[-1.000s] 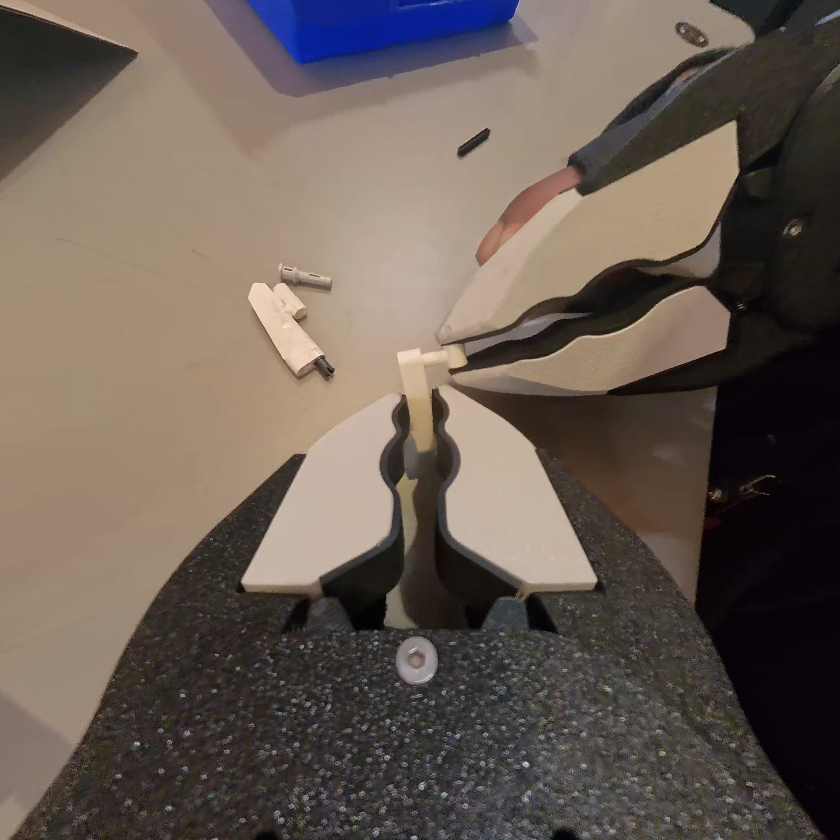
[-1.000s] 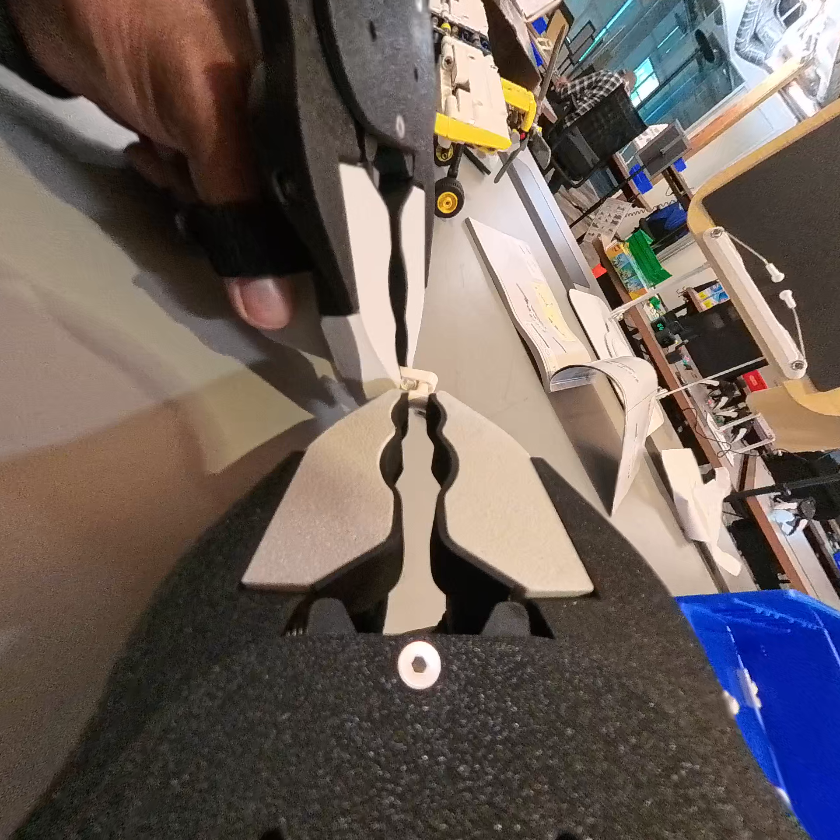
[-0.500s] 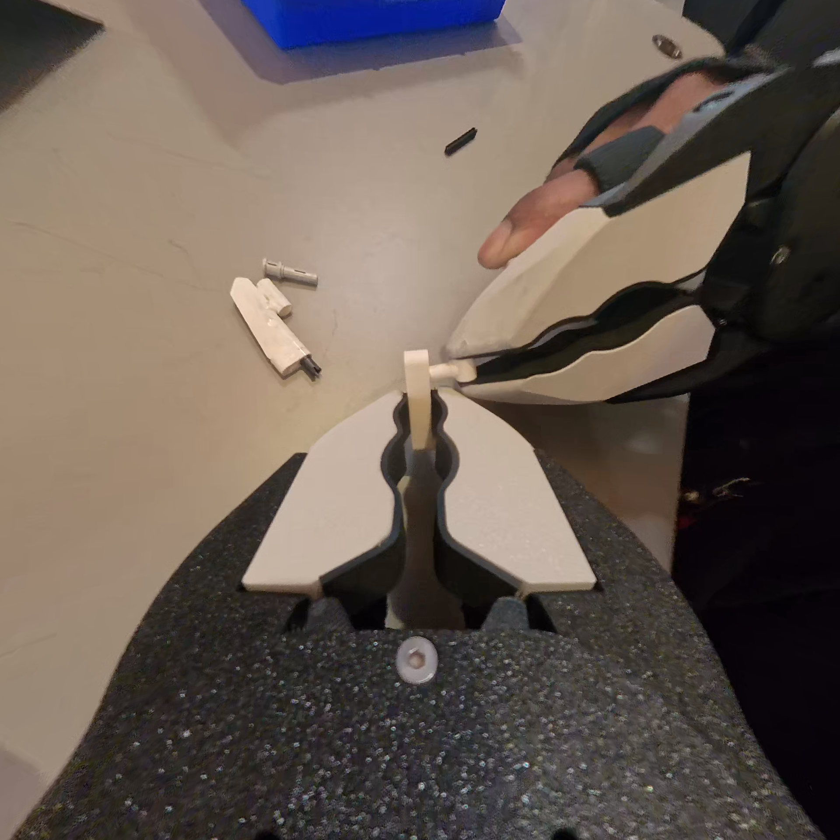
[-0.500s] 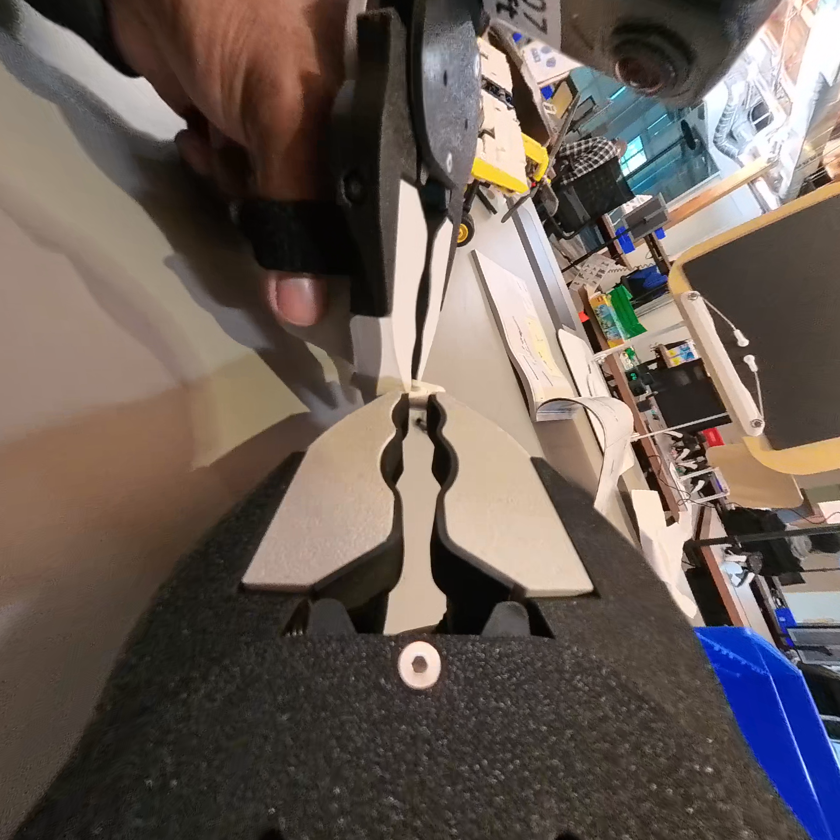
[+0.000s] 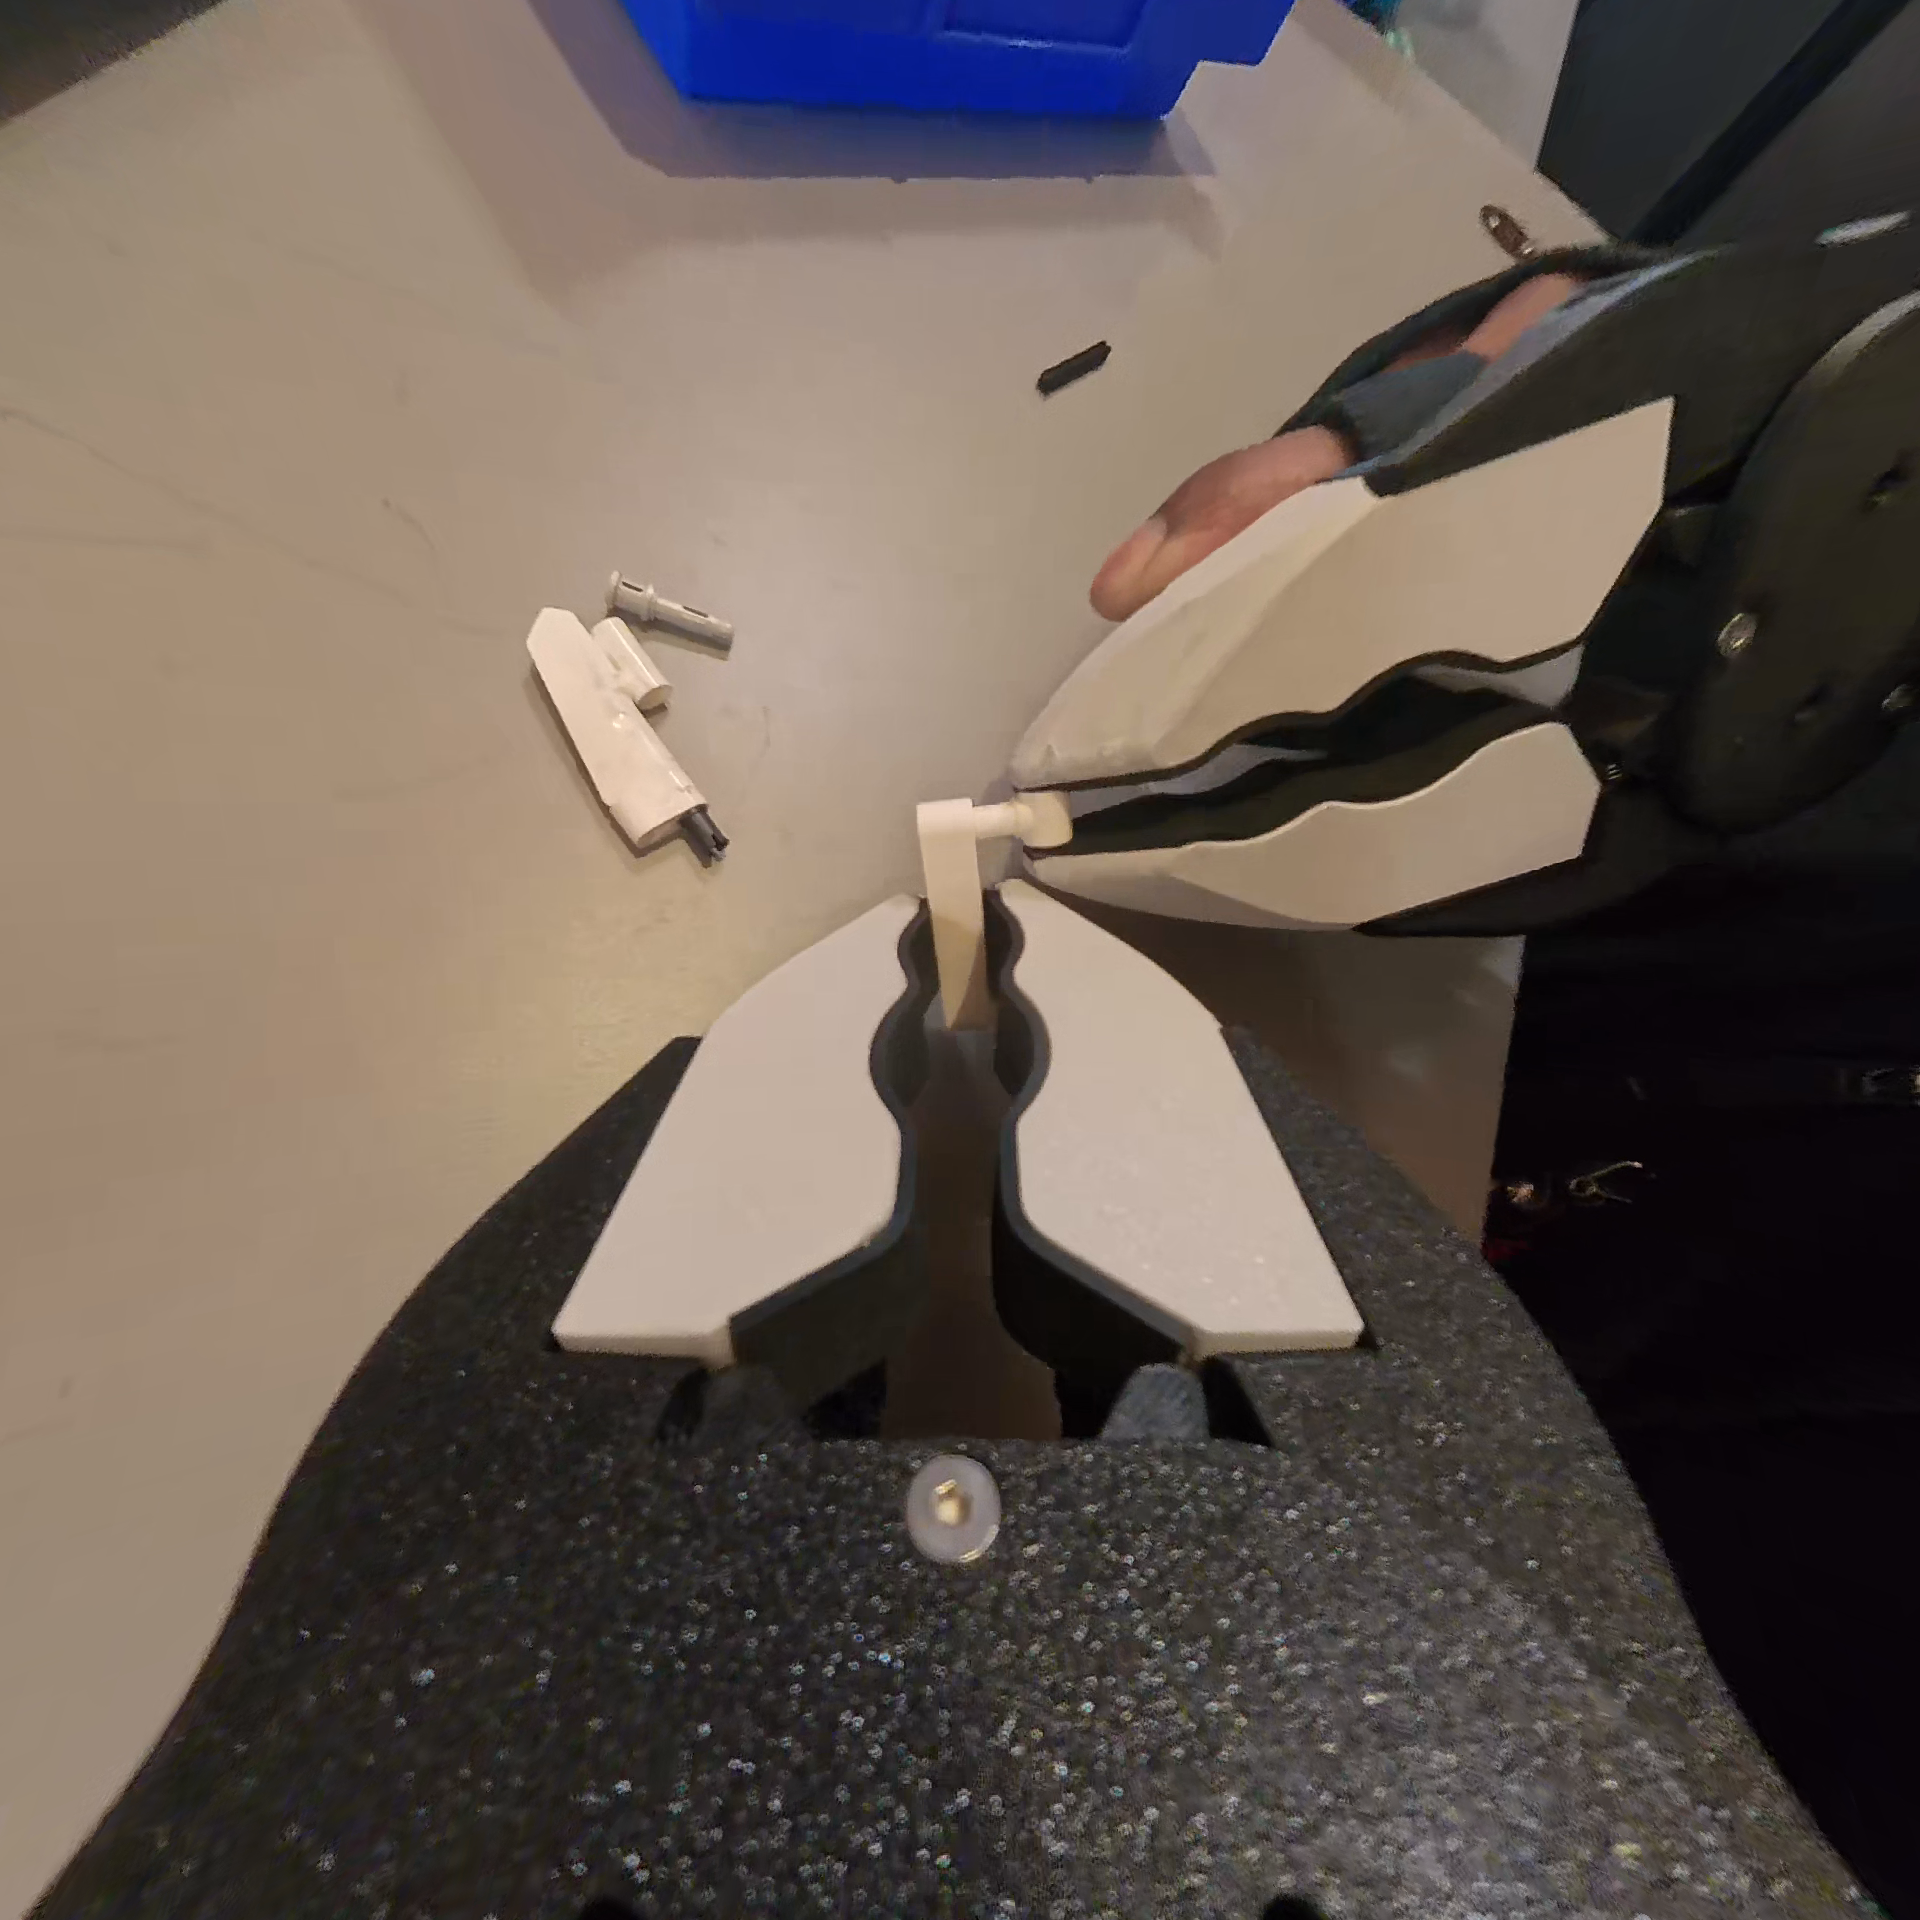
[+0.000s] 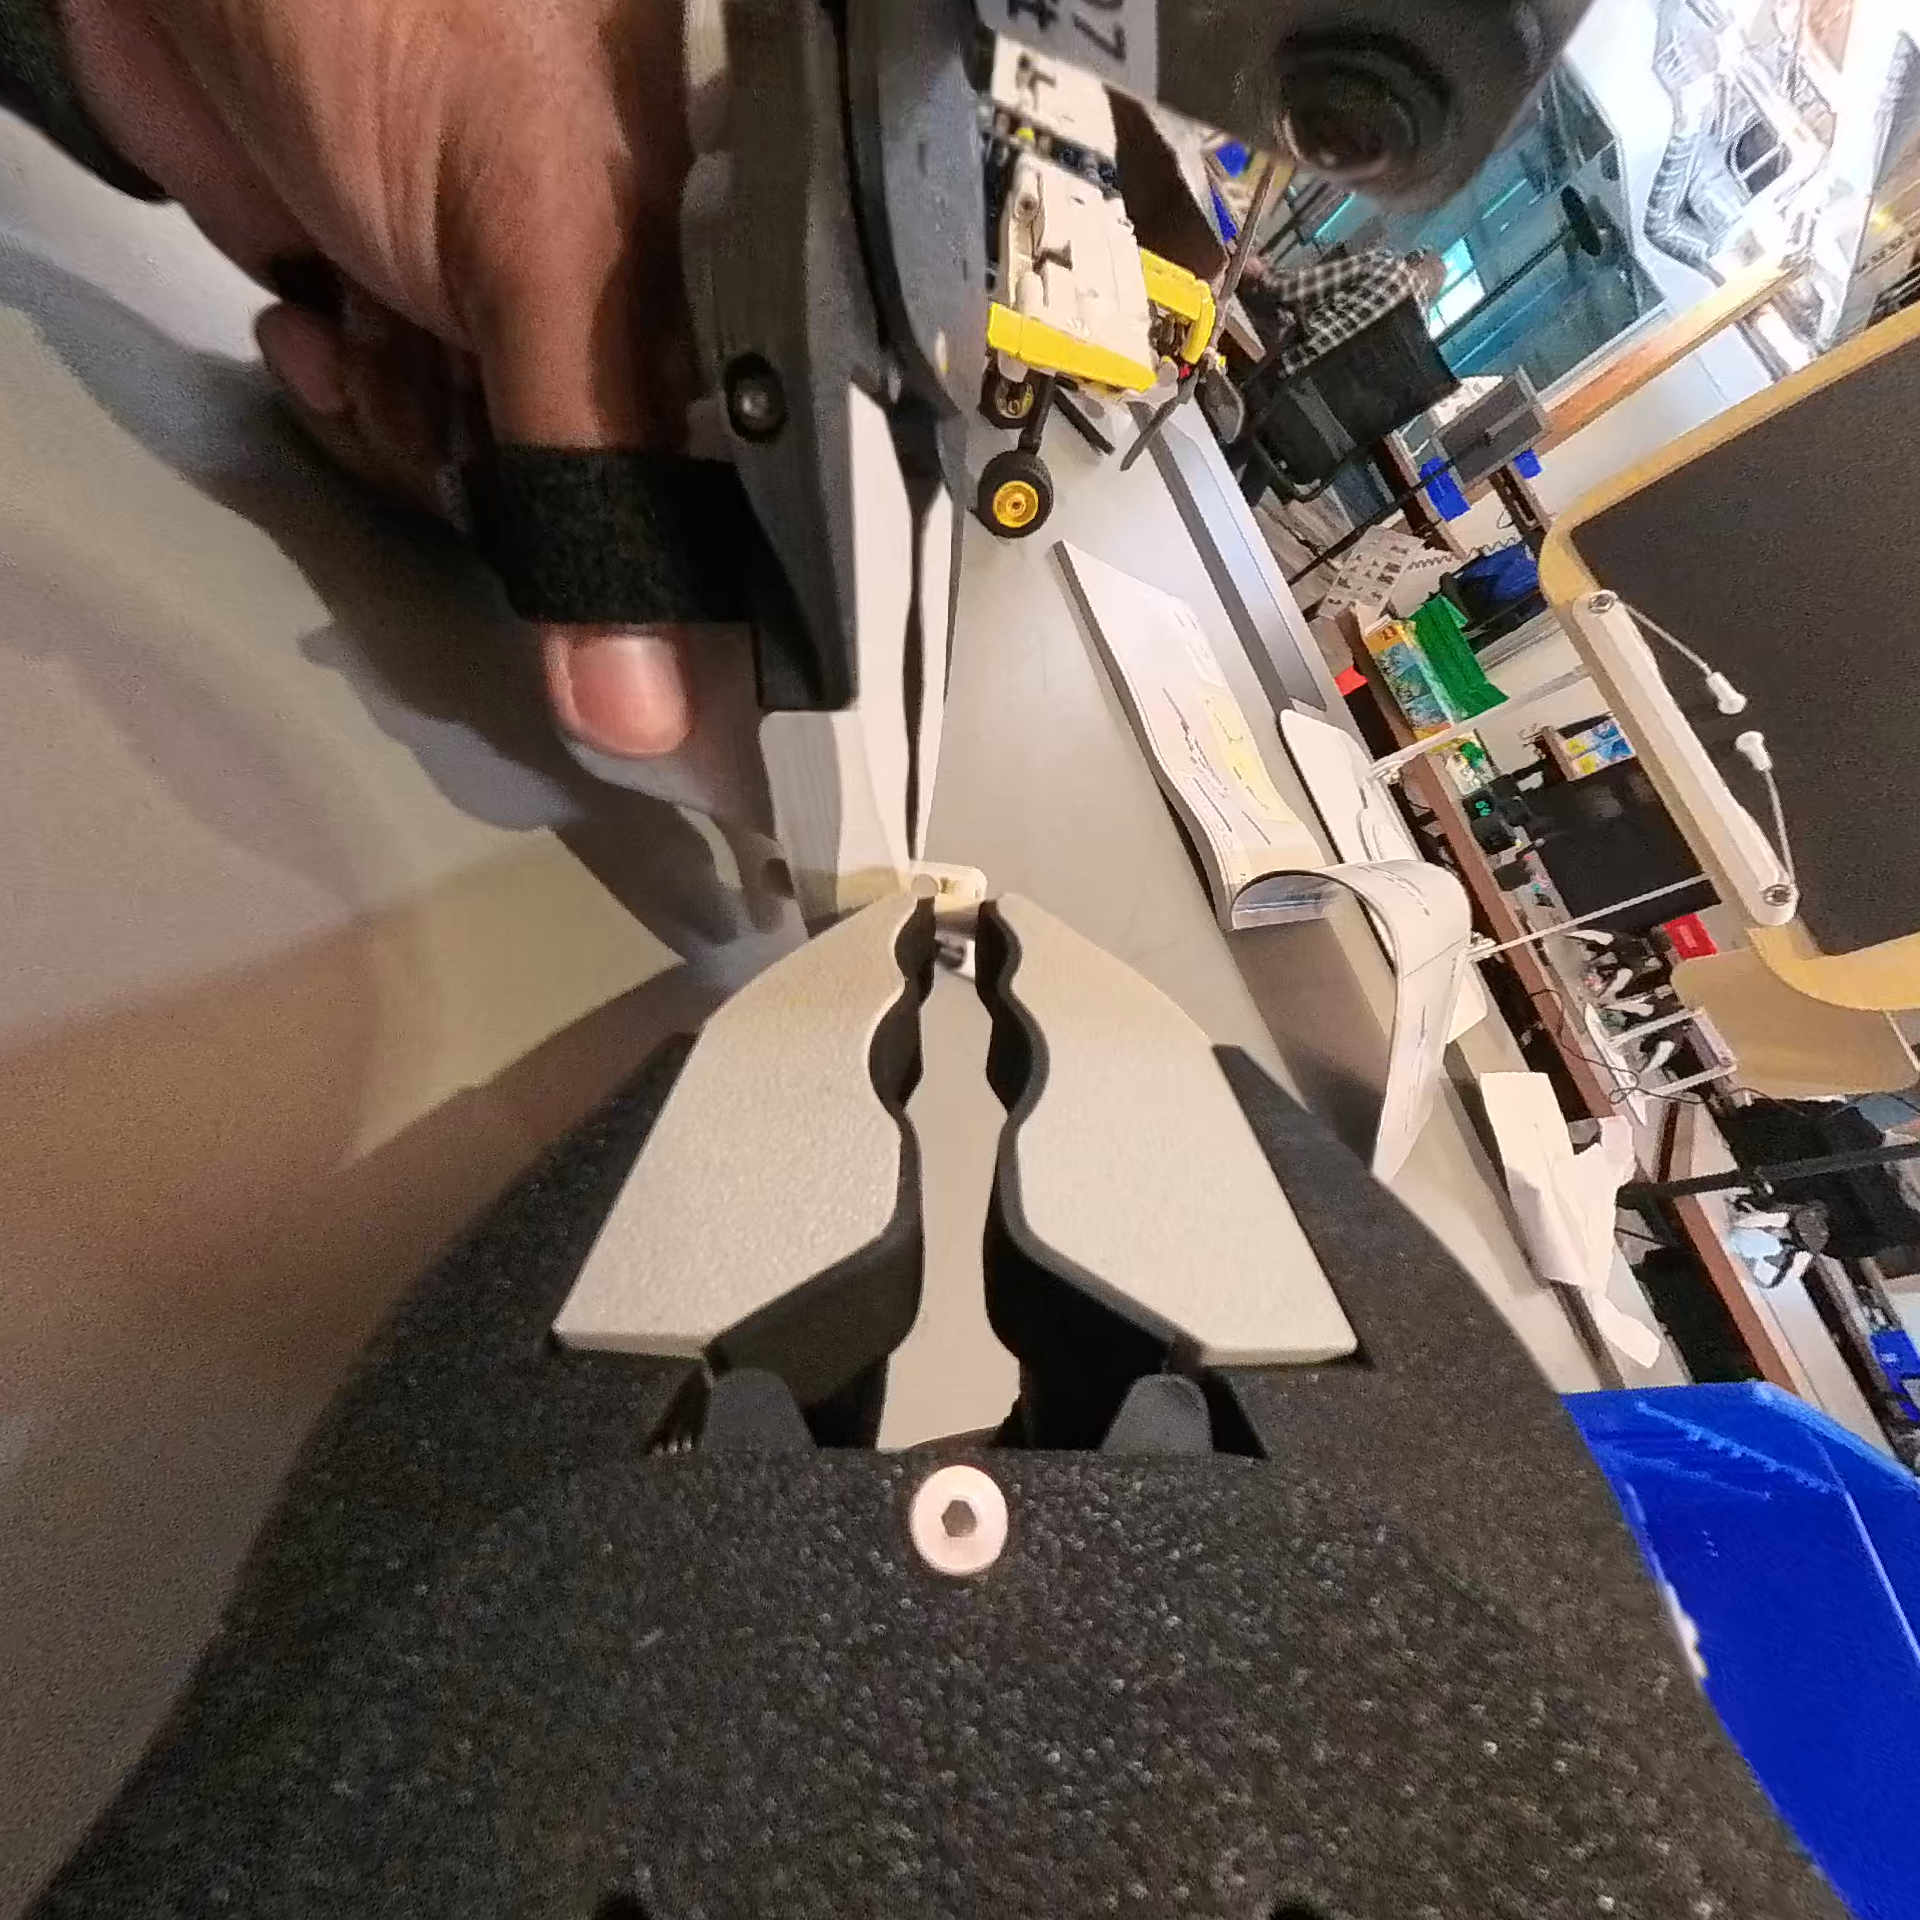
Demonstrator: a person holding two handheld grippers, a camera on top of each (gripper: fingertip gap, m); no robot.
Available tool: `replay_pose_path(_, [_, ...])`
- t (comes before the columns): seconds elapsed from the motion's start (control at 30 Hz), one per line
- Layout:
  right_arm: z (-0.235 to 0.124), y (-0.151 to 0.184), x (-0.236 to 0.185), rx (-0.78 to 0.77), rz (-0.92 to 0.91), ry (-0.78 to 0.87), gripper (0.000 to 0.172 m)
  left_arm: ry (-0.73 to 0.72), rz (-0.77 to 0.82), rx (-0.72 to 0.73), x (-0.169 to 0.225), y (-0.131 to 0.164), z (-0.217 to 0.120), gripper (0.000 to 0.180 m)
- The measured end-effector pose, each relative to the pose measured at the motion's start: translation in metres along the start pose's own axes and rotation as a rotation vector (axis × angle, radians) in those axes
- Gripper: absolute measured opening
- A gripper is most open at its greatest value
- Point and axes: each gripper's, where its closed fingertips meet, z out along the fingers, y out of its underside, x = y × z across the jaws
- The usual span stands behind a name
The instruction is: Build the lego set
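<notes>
- we are seeing the left gripper (image 5: 961,914) closing its two pale fingers on a flat cream strip (image 5: 954,914), a thin plastic beam standing upright between the tips; both pads are pressing against its sides.
- at the top of that strip a short cream pin (image 5: 1029,821) is sticking out sideways to the right, and the right gripper (image 5: 1039,826) is reaching in from the right with its tips around the pin's thick end; the fingers are nearly together there and appear to be pinching it.
- in the right wrist view, the right gripper (image 6: 951,904) is meeting the tips of the other tool at the same small cream part (image 6: 951,883); we are seeing only a narrow slot between its own fingertips.
- a hand (image 6: 416,208) with a black strap over one finger is holding the left tool in that view, and a fingertip (image 5: 1174,530) is lying along the right tool in the left view.
- both tools are hovering over a grey table (image 5: 312,416).
- to the left of the strip, well apart, a white block (image 5: 608,727) with a dark stub at one end is lying beside a small grey pin (image 5: 670,613).
- farther back a small black piece (image 5: 1073,366) is lying alone, and a blue bin (image 5: 935,52) is sitting at the far edge.
- past the right tool we are noticing an open booklet (image 6: 1226,748) and a yellow and white toy vehicle (image 6: 1091,312) on the table.
</notes>
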Motion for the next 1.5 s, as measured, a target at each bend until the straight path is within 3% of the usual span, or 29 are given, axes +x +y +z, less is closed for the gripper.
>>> replay_pose_path(0.03, [0.0, 0.0, 0.0, -0.003, 0.012, -0.004, 0.008, -0.027, 0.023, -0.006, -0.001, 0.001, 0.0, 0.009])
replay_pose_path(0.37, [0.005, 0.004, -0.001, -0.069, 0.26, -0.015, 0.008, -0.244, 0.166, 0.013, -0.011, -0.001, -0.002, 0.01])
replay_pose_path(0.77, [0.01, 0.003, -0.001, -0.111, 0.39, -0.024, 0.007, -0.514, 0.385, -0.061, -0.027, 0.0, -0.006, 0.009])
replay_pose_path(0.97, [0.011, 0.006, -0.003, -0.136, 0.338, -0.01, 0.007, -0.446, 0.322, -0.055, -0.024, 0.004, -0.002, 0.009])
replay_pose_path(1.3, [0.005, -0.002, 0.0, -0.032, 0.218, -0.03, 0.008, -0.136, 0.114, 0.033, -0.008, -0.001, -0.005, 0.009])
replay_pose_path(1.5, [0.007, 0.003, -0.002, -0.082, 0.106, -0.008, 0.007, -0.186, 0.129, -0.018, -0.013, 0.003, -0.001, 0.009])
